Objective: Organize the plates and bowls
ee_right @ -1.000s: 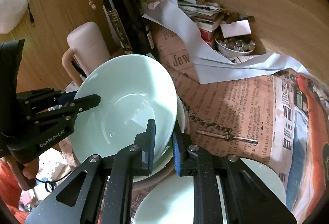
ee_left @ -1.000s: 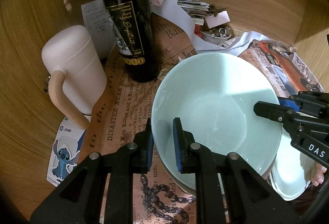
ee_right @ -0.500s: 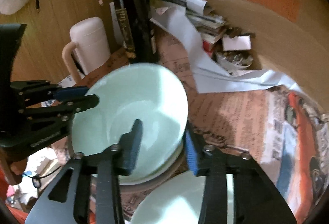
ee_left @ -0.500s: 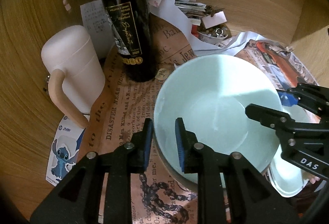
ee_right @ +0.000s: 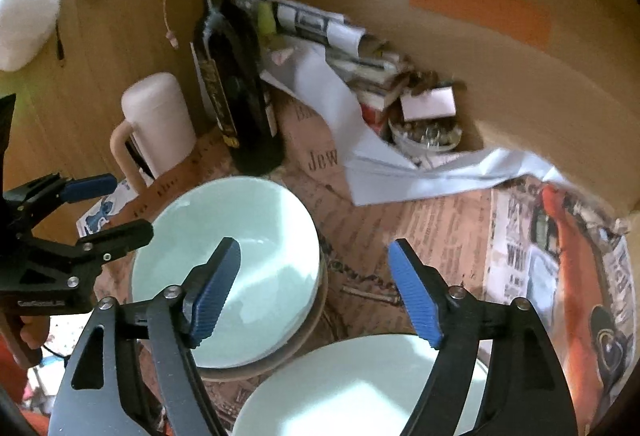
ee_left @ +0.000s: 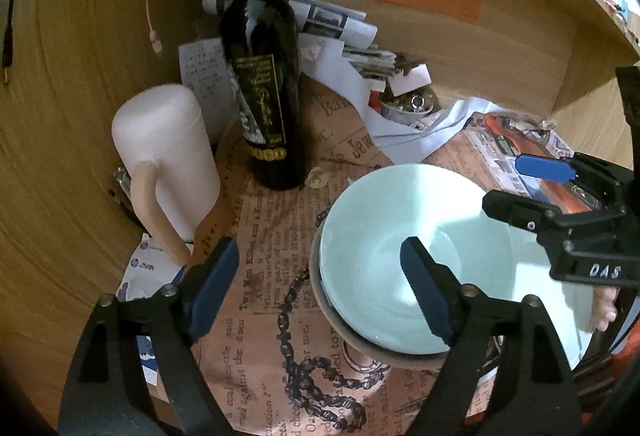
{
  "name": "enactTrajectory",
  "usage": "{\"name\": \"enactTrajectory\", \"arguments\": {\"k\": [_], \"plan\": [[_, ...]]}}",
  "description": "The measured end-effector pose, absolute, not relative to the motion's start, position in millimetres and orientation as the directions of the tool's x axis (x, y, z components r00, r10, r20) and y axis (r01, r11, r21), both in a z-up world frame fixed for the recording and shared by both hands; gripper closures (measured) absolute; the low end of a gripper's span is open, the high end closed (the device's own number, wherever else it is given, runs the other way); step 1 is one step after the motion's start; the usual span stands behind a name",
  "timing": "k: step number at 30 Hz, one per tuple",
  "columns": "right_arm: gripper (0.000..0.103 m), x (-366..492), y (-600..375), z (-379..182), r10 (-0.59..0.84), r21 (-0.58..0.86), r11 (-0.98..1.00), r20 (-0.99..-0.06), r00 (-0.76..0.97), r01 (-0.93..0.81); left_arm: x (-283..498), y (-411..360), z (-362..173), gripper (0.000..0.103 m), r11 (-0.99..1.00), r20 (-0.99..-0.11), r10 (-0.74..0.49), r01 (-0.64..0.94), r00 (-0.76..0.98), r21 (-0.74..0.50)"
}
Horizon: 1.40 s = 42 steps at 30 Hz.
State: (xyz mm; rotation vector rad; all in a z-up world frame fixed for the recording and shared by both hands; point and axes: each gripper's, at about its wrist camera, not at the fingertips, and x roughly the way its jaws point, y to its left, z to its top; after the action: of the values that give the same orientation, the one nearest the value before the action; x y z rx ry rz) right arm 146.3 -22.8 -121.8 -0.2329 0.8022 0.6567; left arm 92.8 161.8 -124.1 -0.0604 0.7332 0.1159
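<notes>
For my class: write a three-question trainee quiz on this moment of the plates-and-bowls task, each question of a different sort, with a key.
1. True or false: the pale green bowl is nested in a grey-rimmed dish.
2. What stands right of the pink mug in the left wrist view? A) wine bottle B) kettle C) vase
3. Fill in: the plate lies on the ____ covering the table.

Key: 1 true. 2 A, the wine bottle. 3 newspaper. Neither the left gripper nor the right gripper holds anything; both jaws are opening.
</notes>
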Motion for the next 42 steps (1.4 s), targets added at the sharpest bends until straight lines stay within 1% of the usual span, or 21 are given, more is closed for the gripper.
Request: {"name": "enactTrajectory", "arguments": {"k": [3, 10, 18, 22, 23, 25, 26, 27, 28, 30, 31, 35, 36, 39, 42], "plan": [[0.029, 154.4, -22.7, -132.1, 0.449, 0.074, 0.774, -0.764, 0.463, -0.629, 94.2, 165.8, -133.5, 0.019, 0.991, -0.695, 0.067, -0.13, 0.716, -0.038], [0.029, 165.0, -21.8, -149.9, 0.445, 0.129, 0.764, -0.816, 0.37, -0.633, 102.5, 177.0, -158.4, 0.019, 0.982, -0.751, -0.002, -0.142, 0.661, -0.128], [0.029, 169.0, -14.0, -162.7, 0.449, 0.171, 0.746, -0.843, 0.297, -0.644, 110.0, 176.0, -172.3, 0.02, 0.976, -0.772, -0.073, -0.114, 0.631, -0.185], [0.03, 171.1, -11.8, -169.7, 0.44, 0.178, 0.743, -0.856, 0.271, -0.645, 112.2, 173.5, -174.1, 0.02, 0.977, -0.774, -0.092, -0.094, 0.627, -0.192], [0.031, 171.5, -11.6, -170.8, 0.44, 0.181, 0.744, -0.857, 0.268, -0.643, 112.4, 173.0, -174.4, 0.021, 0.976, -0.773, -0.096, -0.092, 0.627, -0.196], [0.037, 172.3, -11.4, -173.3, 0.443, 0.194, 0.743, -0.86, 0.253, -0.641, 113.6, 172.7, -175.0, 0.028, 0.976, -0.775, -0.103, -0.087, 0.623, -0.2], [0.039, 173.8, -10.8, -175.4, 0.446, 0.206, 0.741, -0.863, 0.238, -0.639, 114.4, 172.8, -175.5, 0.035, 0.976, -0.777, -0.108, -0.084, 0.62, -0.202], [0.042, 174.8, -11.1, -177.3, 0.448, 0.217, 0.74, -0.865, 0.226, -0.636, 115.5, 172.7, -176.6, 0.039, 0.976, -0.781, -0.113, -0.08, 0.614, -0.205], [0.047, 176.1, -11.4, -179.5, 0.45, 0.229, 0.739, -0.868, 0.211, -0.634, 116.5, 172.8, -178.0, 0.04, 0.975, -0.784, -0.119, -0.078, 0.609, -0.208], [0.052, 177.9, -12.4, -181.4, 0.465, 0.259, 0.734, -0.866, 0.186, -0.628, 118.4, 172.4, -181.7, 0.047, 0.973, -0.791, -0.134, -0.073, 0.597, -0.22], [0.053, 178.6, -12.6, -181.5, 0.468, 0.268, 0.733, -0.865, 0.179, -0.625, 119.3, 172.3, -183.5, 0.048, 0.97, -0.791, -0.148, -0.068, 0.593, -0.233], [0.061, 178.5, -13.3, -181.7, 0.491, 0.304, 0.724, -0.858, 0.152, -0.62, 120.5, 172.3, -185.4, 0.059, 0.961, -0.791, -0.195, -0.048, 0.58, -0.272], [0.067, 177.4, -12.6, -181.1, 0.495, 0.308, 0.719, -0.856, 0.147, -0.623, 120.9, 170.5, -185.7, 0.06, 0.96, -0.792, -0.204, -0.04, 0.576, -0.276], [0.067, 174.6, -11.9, -180.2, 0.487, 0.296, 0.728, -0.858, 0.163, -0.618, 120.0, 165.0, -184.9, 0.06, 0.97, -0.798, -0.169, -0.046, 0.579, -0.239], [0.068, 175.4, -9.7, -181.4, 0.484, 0.296, 0.737, -0.858, 0.169, -0.608, 119.9, 164.8, -184.7, 0.06, 0.97, -0.798, -0.163, -0.054, 0.58, -0.238]]}}
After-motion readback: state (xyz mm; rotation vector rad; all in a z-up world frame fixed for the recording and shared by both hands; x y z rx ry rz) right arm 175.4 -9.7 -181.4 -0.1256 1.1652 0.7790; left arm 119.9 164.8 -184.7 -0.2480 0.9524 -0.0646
